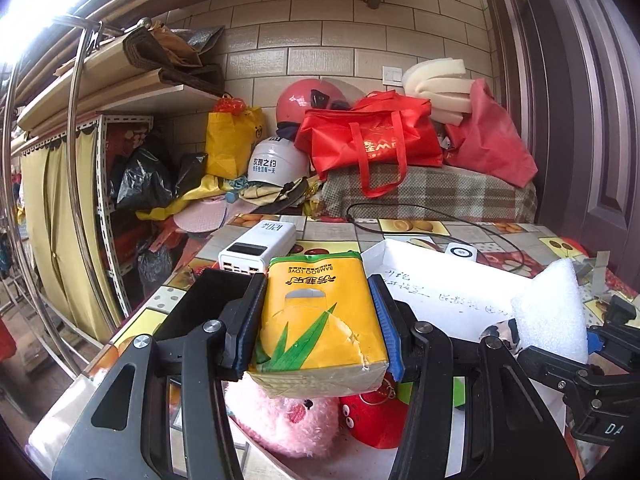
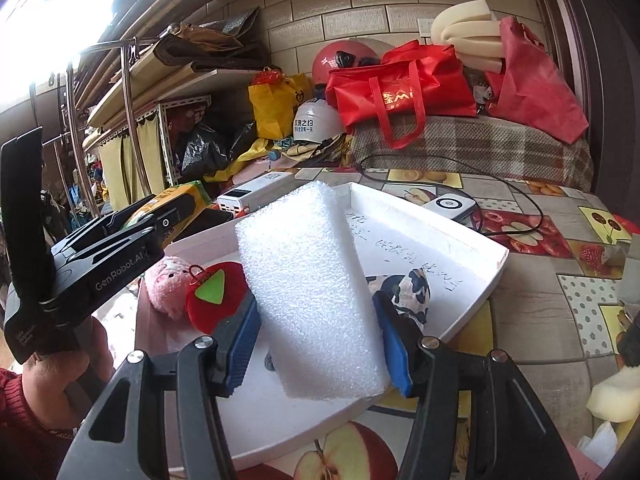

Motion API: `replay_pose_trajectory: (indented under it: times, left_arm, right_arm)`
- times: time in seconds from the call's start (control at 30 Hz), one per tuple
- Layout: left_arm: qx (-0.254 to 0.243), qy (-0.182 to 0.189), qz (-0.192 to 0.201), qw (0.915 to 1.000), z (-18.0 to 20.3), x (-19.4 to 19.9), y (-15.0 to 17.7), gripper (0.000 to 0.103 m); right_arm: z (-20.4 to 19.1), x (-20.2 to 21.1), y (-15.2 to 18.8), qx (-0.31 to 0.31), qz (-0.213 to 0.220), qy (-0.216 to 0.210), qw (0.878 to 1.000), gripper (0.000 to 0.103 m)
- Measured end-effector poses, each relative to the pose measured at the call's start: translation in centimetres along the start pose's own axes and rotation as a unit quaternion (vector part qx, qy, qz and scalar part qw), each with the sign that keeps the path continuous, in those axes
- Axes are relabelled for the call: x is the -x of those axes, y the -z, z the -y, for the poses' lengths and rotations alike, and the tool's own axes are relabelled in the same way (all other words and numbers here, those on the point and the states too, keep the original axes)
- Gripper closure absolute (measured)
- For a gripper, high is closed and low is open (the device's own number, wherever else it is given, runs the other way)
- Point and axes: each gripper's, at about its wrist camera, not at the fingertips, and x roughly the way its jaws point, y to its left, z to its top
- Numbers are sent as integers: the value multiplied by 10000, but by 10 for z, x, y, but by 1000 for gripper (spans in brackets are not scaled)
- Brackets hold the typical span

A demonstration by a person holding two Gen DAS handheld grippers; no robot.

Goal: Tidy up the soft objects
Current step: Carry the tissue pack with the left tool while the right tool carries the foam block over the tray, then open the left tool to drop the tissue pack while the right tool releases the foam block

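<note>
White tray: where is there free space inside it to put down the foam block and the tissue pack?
The white tray is bare along its far right part, around the handwriting, and at its near edge below the foam block. The left side is crowded: pink plush, red plush; patterned cloth lies mid-right.

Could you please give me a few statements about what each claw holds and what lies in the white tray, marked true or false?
1. The left claw is shut on a yellow tissue pack. True.
2. The right claw is open and holds nothing. False: it is shut on a white foam block.
3. A pink plush toy lies in the white tray. True.
4. The red plush toy sits on the plaid cover outside the tray. False: it lies in the tray beside the pink one.
</note>
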Motion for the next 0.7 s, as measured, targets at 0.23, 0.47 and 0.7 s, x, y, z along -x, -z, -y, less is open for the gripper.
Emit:
replay_pose_trajectory:
  times: [0.23, 0.47, 0.7]
  left_arm:
    - [-153, 197, -88, 9996, 6, -14, -5, 53]
    - [-175, 340, -252, 9990, 7, -23, -8, 53]
    - [-306, 244, -149, 9991, 12, -22, -7, 30]
  right_arm:
    - [10, -27, -11, -388, -151, 58, 9991, 47]
    - [7, -36, -14, -409, -279, 95, 9987, 47]
    - [10, -39, -15, -447, -306, 196, 9983, 46]
